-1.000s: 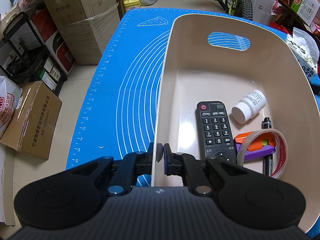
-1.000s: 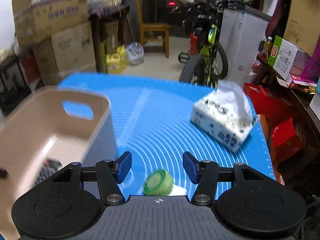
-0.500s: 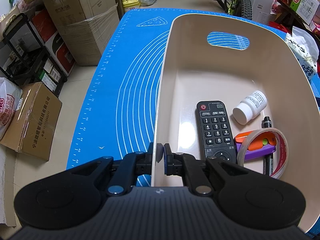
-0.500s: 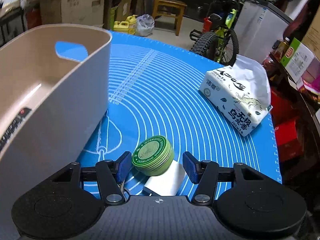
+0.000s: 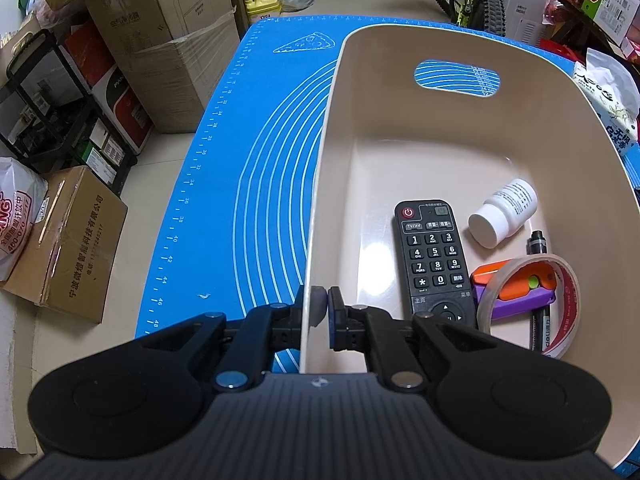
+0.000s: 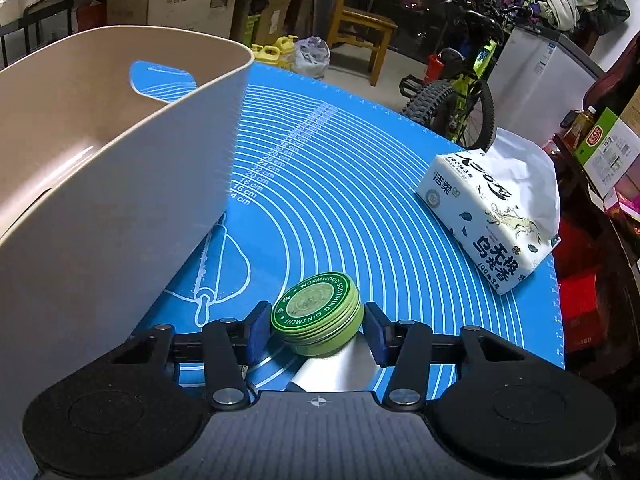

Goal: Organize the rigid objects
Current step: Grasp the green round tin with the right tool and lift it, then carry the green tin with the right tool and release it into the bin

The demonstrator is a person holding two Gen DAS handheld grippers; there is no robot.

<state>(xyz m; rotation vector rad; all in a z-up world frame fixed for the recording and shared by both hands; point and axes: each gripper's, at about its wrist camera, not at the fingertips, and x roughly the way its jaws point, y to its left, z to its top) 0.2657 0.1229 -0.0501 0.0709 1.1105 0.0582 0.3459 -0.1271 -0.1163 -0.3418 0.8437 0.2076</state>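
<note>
A beige bin (image 5: 440, 36) stands on the blue mat (image 5: 240, 160). My left gripper (image 5: 322, 306) is shut on its near left wall, one pad on each side. Inside lie a black remote (image 5: 430, 256), a white bottle (image 5: 502, 214), a tape roll (image 5: 568, 312), an orange and purple toy (image 5: 516, 292) and a black pen (image 5: 536, 240). To the right of the bin (image 6: 120, 200), a green ointment tin (image 6: 316, 308) rests tilted on a flat white object (image 6: 340, 368). My right gripper (image 6: 317, 330) is closing on the tin, its pads meeting the tin's sides.
A tissue pack (image 6: 492, 216) lies at the mat's (image 6: 360, 160) right edge. Cardboard boxes (image 5: 68, 240) and a black rack (image 5: 52, 112) stand on the floor to the left. A bicycle (image 6: 452, 96) and a wooden chair (image 6: 360, 28) are beyond the far edge.
My right gripper came down over the green tin and its jaws narrowed onto it. The left gripper and the bin have not moved.
</note>
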